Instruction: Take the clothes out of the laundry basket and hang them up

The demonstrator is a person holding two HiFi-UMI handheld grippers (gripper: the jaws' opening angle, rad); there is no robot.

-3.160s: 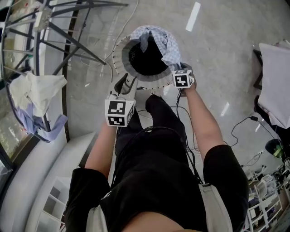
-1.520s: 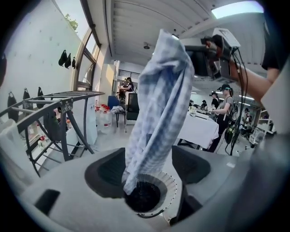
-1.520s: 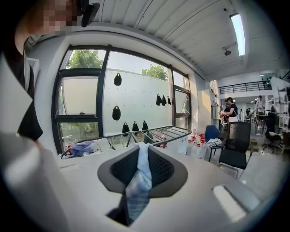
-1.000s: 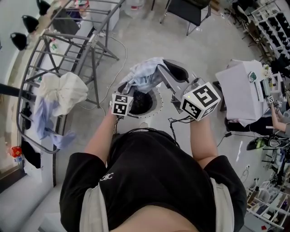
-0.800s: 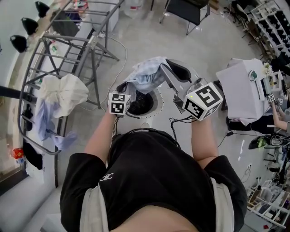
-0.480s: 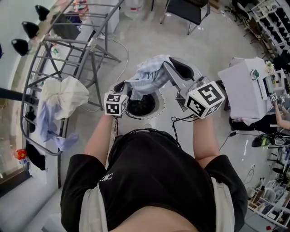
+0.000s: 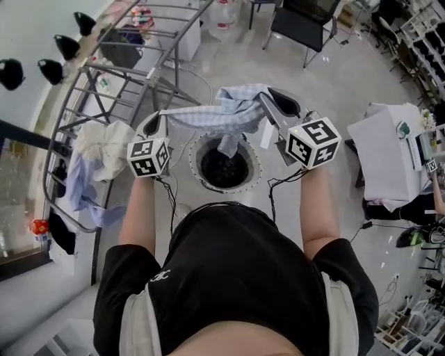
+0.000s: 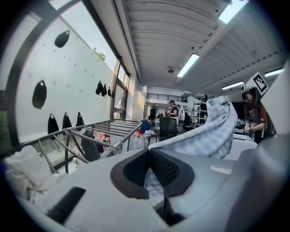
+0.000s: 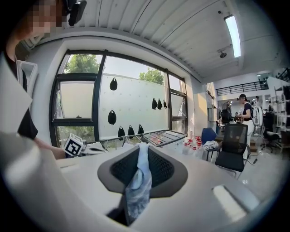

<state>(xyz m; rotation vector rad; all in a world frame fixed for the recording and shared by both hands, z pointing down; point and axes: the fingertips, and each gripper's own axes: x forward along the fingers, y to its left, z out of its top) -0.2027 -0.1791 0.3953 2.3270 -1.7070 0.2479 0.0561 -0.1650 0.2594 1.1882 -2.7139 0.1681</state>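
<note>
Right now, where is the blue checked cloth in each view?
Head view: cloth top centre, stretched between left gripper and right gripper.
Left gripper view: cloth runs from the jaws up to the right.
Right gripper view: cloth pinched, low centre.
Shared landmark: drying rack.

The grey floor (image 7: 327, 76) carries the basket (image 7: 256, 170) mid-view, a metal rack (image 7: 125, 76) to its left and a black chair (image 7: 306, 17) beyond
</note>
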